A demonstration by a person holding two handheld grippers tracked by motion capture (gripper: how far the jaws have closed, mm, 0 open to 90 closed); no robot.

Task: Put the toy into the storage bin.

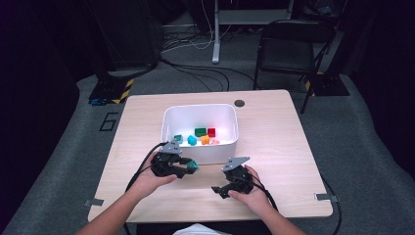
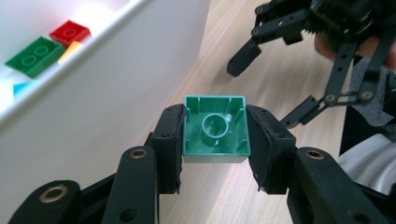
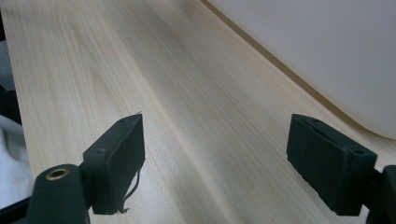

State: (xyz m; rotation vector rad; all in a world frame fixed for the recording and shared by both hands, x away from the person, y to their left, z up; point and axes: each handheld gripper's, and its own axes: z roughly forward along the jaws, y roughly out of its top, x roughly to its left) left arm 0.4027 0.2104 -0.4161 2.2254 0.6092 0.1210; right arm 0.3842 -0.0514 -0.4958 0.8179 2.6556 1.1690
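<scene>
A teal block (image 2: 215, 129) is clamped, hollow underside up, between the pads of the left hand-held gripper (image 2: 215, 140), just beside the white bin (image 1: 200, 128) wall. The right hand-held gripper (image 3: 215, 163) is held wide open over the bare tabletop (image 3: 140, 70), nothing between its pads, near the left one.

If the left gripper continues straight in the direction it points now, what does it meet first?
Probably the right gripper. The left gripper, shut on the teal brick, looks along the white bin's wall, with the open right gripper almost straight ahead above the table. Depth is unclear, so it could pass just beside it.
</scene>
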